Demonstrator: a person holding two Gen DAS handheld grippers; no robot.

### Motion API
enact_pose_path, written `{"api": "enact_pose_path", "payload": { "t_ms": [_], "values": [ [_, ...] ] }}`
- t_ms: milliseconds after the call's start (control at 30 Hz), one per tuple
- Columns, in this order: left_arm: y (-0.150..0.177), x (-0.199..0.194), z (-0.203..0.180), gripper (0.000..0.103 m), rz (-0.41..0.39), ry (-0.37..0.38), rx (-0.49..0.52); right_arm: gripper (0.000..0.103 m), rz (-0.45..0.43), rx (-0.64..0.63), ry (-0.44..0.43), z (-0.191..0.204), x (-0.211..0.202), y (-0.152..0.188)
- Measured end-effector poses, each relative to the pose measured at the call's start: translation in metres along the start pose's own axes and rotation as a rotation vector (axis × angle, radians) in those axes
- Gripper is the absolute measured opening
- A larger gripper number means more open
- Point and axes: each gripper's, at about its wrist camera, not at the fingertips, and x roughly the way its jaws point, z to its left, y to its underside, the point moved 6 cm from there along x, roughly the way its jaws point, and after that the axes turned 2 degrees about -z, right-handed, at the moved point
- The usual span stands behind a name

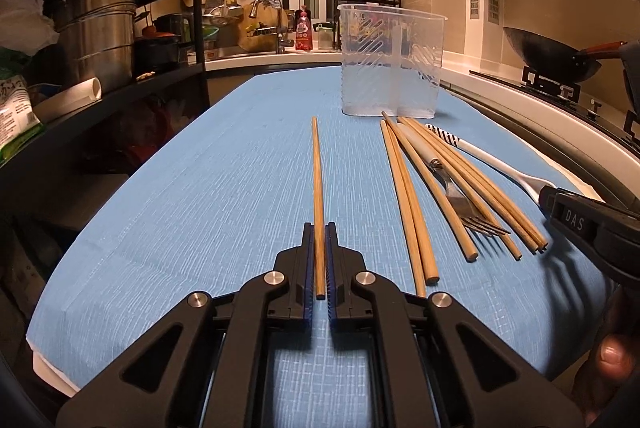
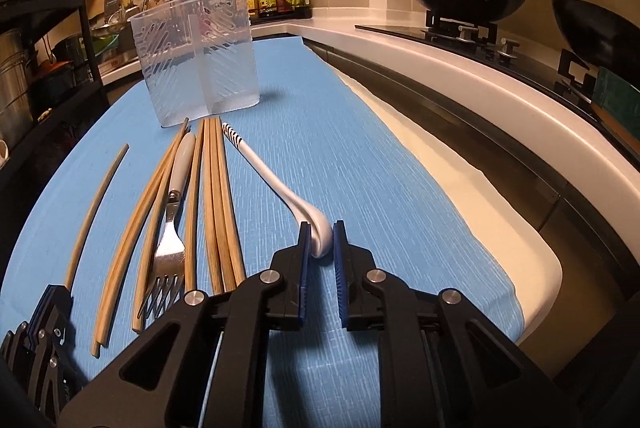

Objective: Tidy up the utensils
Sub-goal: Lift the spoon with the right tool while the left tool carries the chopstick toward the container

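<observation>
Left gripper (image 1: 319,228) has its fingers pinched down to a thin slot around the near end of a single chopstick (image 1: 317,180), which looks clamped, lying flat on the blue mat (image 1: 200,188) and set apart from the rest. Right gripper (image 2: 322,230) is a bit wider, with the bowl end of the white spoon (image 2: 280,184) sitting between the pads; the left pad looks to touch it, but there's a sliver of gap on the right, so I can't tell if it's truly gripped.

Progress-wise, I'd say barely started. The clear holder (image 1: 390,60) stands upright at the far end of the mat and looks empty in both halves (it has a divider down the middle). Everything is still lying down: a loose fan of bamboo chopsticks (image 1: 404,188) with a fork (image 1: 452,188) resting among them, tines toward the cameras. The spoon lies just beside that bunch, striped handle tip pointing at the holder.
</observation>
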Motion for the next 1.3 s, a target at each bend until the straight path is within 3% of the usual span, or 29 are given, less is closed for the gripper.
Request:
{"api": "enact_pose_path", "payload": {
  "t_ms": [633,967,1100,1300],
  "values": [
    [-0.001,0.002,-0.004,0.005,0.001,0.008,0.015,0.009,-0.076,-0.062,0.036,0.005,-0.001,0.004],
    [-0.003,0.003,-0.002,0.005,0.015,0.037,-0.004,0.01,-0.105,-0.12,-0.004,0.013,-0.002,0.004],
    [-0.011,-0.005,0.003,0.005,-0.003,0.041,-0.007,0.01,-0.092,-0.111,-0.041,0.014,-0.008,0.002],
    [-0.026,-0.02,0.014,0.005,-0.04,0.044,-0.029,0.01,-0.119,-0.119,-0.031,0.008,-0.029,-0.007]
  ]
}}
